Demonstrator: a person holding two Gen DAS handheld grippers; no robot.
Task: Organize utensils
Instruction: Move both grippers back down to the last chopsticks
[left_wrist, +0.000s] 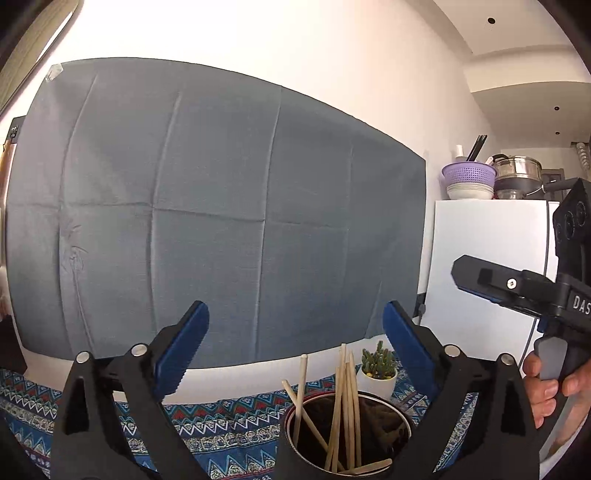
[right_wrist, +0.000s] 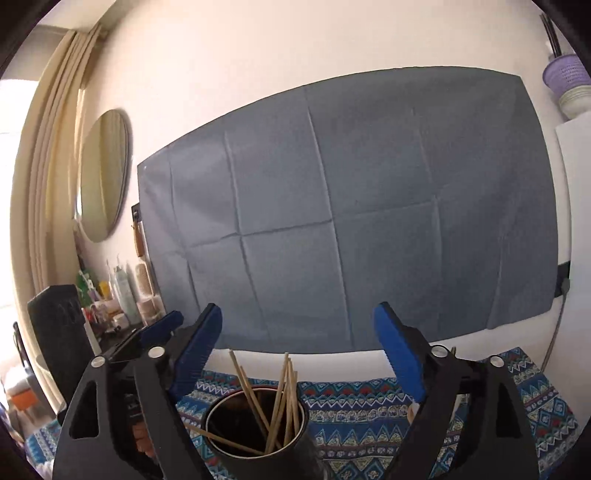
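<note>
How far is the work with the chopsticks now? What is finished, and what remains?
Done, as it looks: a bundle of wooden chopsticks stands inside the dark round holder on the patterned cloth. In hand: nothing. The left tool and the right tool both stand open above the holder, with nothing between the pads. Left: no loose utensils show on the visible cloth, so little may remain, though the near part of the table is hidden.
</note>
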